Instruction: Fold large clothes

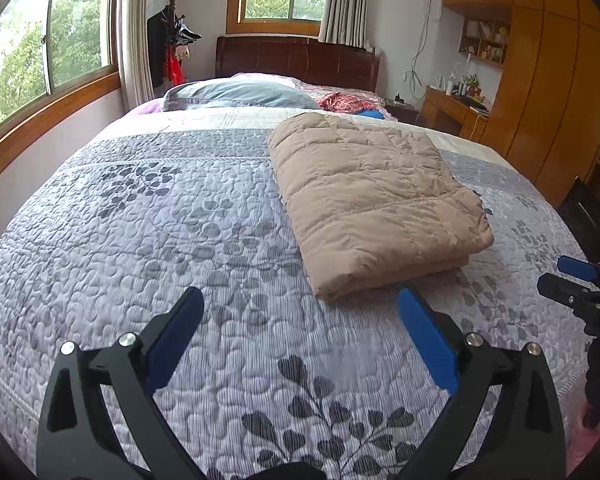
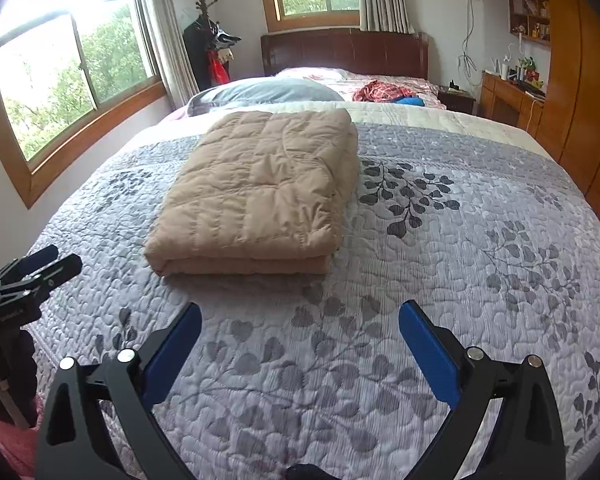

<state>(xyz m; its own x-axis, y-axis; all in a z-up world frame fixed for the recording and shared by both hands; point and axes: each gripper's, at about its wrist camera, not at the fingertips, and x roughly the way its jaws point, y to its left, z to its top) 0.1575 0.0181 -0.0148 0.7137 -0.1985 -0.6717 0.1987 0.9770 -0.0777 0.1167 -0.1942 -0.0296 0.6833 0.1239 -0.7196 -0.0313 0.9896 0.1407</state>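
Observation:
A tan quilted garment [image 1: 376, 196] lies folded into a thick rectangle on the grey leaf-patterned bedspread [image 1: 180, 240]. It also shows in the right wrist view [image 2: 260, 196]. My left gripper [image 1: 300, 300] is open and empty, hovering above the bedspread just short of the garment's near edge. My right gripper [image 2: 300, 316] is open and empty, a little in front of the garment's folded edge. The right gripper shows at the right edge of the left wrist view [image 1: 576, 280], and the left gripper at the left edge of the right wrist view [image 2: 40, 268].
A grey-blue pillow [image 1: 236, 96] and crumpled red and blue clothes [image 1: 352, 104] lie near the dark headboard [image 1: 296, 60]. Windows line the left wall. A coat rack [image 1: 172, 40] stands in the corner. A wooden wardrobe [image 1: 552, 80] and desk [image 1: 452, 108] stand on the right.

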